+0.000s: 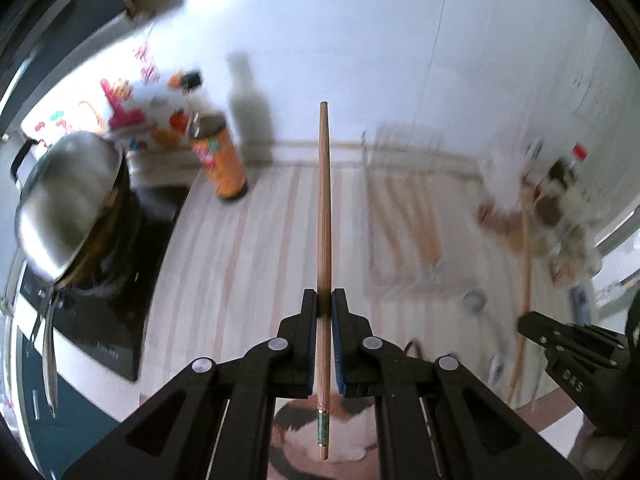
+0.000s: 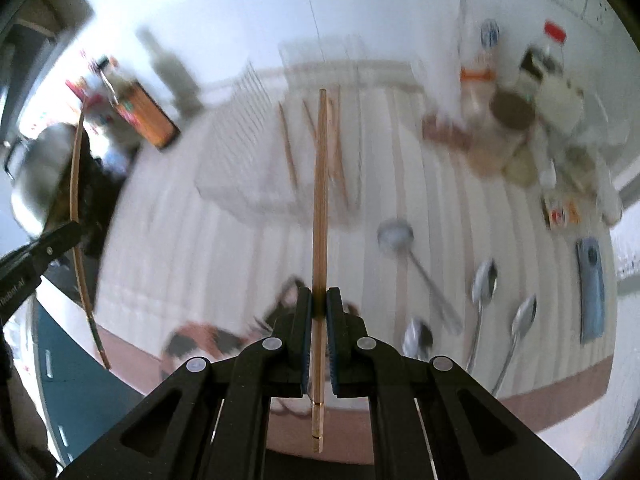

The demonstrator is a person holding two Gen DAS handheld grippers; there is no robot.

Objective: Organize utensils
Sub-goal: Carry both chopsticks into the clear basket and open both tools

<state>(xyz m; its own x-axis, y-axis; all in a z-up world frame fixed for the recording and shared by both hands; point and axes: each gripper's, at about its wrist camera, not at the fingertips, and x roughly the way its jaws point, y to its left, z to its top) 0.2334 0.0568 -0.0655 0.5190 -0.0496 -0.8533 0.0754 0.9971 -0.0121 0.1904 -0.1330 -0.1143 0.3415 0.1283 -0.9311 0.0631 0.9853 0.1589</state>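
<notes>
My left gripper (image 1: 324,300) is shut on a wooden chopstick (image 1: 324,208) that points forward, held above the striped counter. My right gripper (image 2: 319,300) is shut on a second wooden chopstick (image 2: 320,200), also held above the counter. A clear wire rack (image 2: 256,160) ahead holds several chopsticks (image 2: 336,152); it also shows in the left wrist view (image 1: 408,216). Several metal spoons (image 2: 484,280) and a ladle (image 2: 396,236) lie on the counter to the right. The right gripper shows at the right edge of the left wrist view (image 1: 532,326). Both views are motion-blurred.
A steel pot lid (image 1: 68,200) sits on a black cooktop (image 1: 104,320) at left. An orange can (image 1: 224,160) and a dark bottle (image 1: 250,112) stand behind. Jars and bottles (image 2: 516,112) crowd the back right. A blue object (image 2: 592,288) lies at right.
</notes>
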